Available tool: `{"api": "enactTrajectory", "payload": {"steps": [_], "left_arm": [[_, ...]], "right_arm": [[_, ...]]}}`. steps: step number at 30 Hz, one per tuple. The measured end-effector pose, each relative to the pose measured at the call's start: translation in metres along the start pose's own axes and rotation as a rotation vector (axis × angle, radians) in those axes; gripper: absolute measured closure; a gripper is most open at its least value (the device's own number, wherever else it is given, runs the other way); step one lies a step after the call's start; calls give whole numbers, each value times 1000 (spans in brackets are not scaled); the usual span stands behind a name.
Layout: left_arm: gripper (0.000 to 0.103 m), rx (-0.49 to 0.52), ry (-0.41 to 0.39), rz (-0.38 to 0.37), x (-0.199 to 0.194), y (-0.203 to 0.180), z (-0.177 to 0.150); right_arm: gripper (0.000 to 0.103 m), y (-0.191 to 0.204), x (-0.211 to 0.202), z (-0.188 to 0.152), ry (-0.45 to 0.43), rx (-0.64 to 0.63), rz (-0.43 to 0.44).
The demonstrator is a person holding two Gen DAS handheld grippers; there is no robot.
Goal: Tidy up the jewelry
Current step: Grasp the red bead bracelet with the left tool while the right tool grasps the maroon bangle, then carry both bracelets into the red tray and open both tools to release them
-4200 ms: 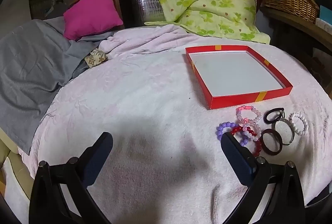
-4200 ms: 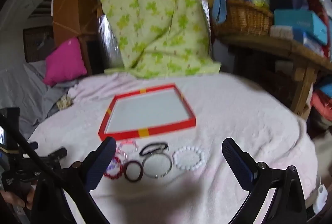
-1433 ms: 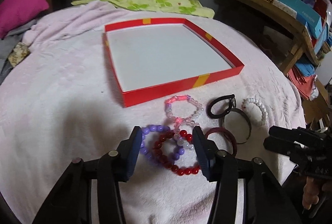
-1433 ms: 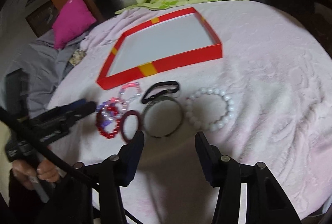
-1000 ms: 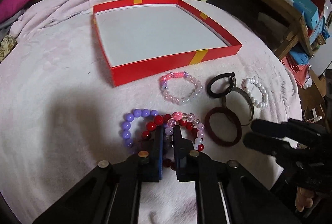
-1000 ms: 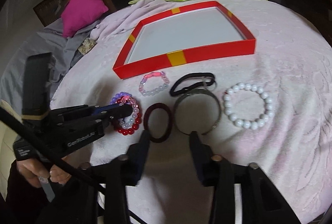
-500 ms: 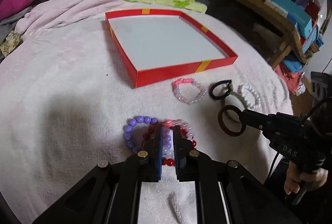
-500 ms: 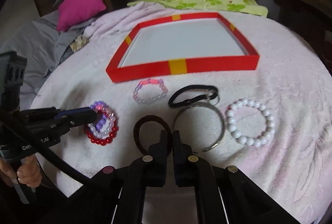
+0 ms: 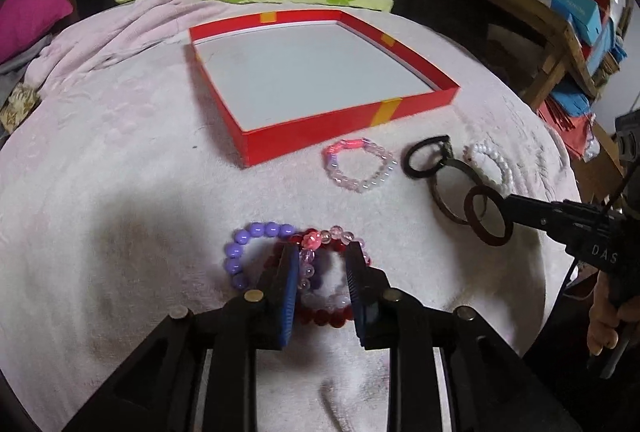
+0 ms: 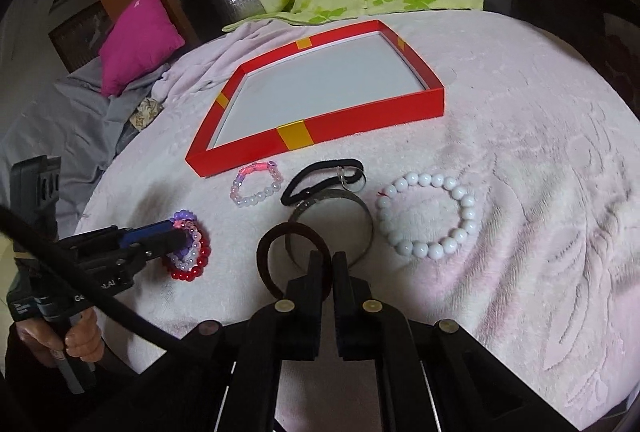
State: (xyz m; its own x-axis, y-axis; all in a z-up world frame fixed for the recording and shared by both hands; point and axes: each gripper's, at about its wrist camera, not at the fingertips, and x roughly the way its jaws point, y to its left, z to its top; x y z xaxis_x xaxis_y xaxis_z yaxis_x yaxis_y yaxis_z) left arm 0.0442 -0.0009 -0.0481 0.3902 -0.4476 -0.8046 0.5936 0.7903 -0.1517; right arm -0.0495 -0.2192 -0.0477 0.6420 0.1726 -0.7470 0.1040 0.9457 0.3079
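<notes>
Pinching a dark maroon hair tie (image 10: pixel 280 260), the right gripper (image 10: pixel 327 264) is pressed together, the tie lifted off the pink blanket (image 10: pixel 520 159). The left gripper (image 9: pixel 322 268) is parted slightly around a pile of beaded bracelets (image 9: pixel 320 272), near the red box (image 9: pixel 320 131).

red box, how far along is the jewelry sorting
Nothing is sorted yet: the red box holds no jewelry. In hand: the right tool is shut on the dark red ring, raised off the blanket in the left wrist view; the left tool sits open around the overlapping bead bracelets. Left on the blanket: pink bracelet, black hair tie, metal bangle, white bracelet.
</notes>
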Motion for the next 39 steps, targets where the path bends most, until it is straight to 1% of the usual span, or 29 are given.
{"api": "enactTrajectory", "payload": {"steps": [1, 2, 3, 5, 9, 12, 13, 14, 15, 17, 19, 20, 21, 23, 28, 29, 30, 31, 33, 34, 35, 36, 38, 39], "left_arm": [[81, 11, 0, -6, 0, -3, 0], [88, 19, 2, -12, 0, -5, -1], [93, 32, 4, -20, 0, -8, -1], [94, 49, 5, -41, -1, -14, -2], [94, 76, -3, -104, -6, -23, -2], [94, 85, 17, -169, -6, -26, -4], [94, 94, 20, -167, -5, -27, -4], [94, 104, 22, -129, -4, -28, -5], [94, 105, 29, -110, -3, -27, -6], [93, 95, 41, -92, -1, -24, -6], [84, 94, 44, -109, -3, -23, -7], [74, 100, 39, -117, -6, -24, -8], [58, 108, 28, -125, -9, -25, -8], [44, 105, 12, -125, -14, -25, -9], [45, 93, 19, -124, -10, -26, -8], [47, 97, 18, -125, -8, -27, -7], [53, 106, 21, -128, -6, -30, -7], [56, 112, 40, -124, -1, -32, -7], [67, 104, 90, -115, 13, -33, -7], [69, 102, 101, -111, 17, -34, -8], [75, 108, 95, -103, 18, -36, -7], [84, 108, 90, -106, 18, -36, -7], [93, 70, 91, -122, 18, -30, -5], [94, 54, 87, -122, 17, -28, -5]], "right_arm": [[97, -1, -1, -1, 3, 4, 5], [97, -1, 0, -1, 5, 5, 8], [97, -1, -1, -2, 8, 5, 10], [97, -2, -2, -3, 7, 4, 9], [97, -5, -5, -2, 0, 16, 11], [97, -7, -6, -1, -7, 28, 6], [97, -8, -6, -1, -8, 32, 6], [97, -9, -6, -1, -9, 35, 5], [97, -10, -7, 0, -10, 36, 5], [97, -10, -7, 0, -10, 40, 9], [97, -10, -7, 0, -10, 39, 8], [97, -11, -7, 0, -9, 41, 11], [97, -11, -7, 0, -9, 42, 10], [97, -11, -8, 0, -11, 47, 8], [97, -12, -8, 0, -12, 49, 12], [97, -13, -8, 0, -11, 51, 14], [97, -14, -8, 0, -11, 51, 14], [97, -15, -9, 0, -11, 52, 13], [97, -16, -10, 0, -14, 57, 15], [97, -17, -11, 0, -15, 58, 14], [97, -18, -11, 0, -16, 59, 12], [97, -19, -12, 0, -17, 62, 12], [98, -21, -14, 0, -20, 68, 16], [97, -22, -15, 1, -24, 67, 12]]}}
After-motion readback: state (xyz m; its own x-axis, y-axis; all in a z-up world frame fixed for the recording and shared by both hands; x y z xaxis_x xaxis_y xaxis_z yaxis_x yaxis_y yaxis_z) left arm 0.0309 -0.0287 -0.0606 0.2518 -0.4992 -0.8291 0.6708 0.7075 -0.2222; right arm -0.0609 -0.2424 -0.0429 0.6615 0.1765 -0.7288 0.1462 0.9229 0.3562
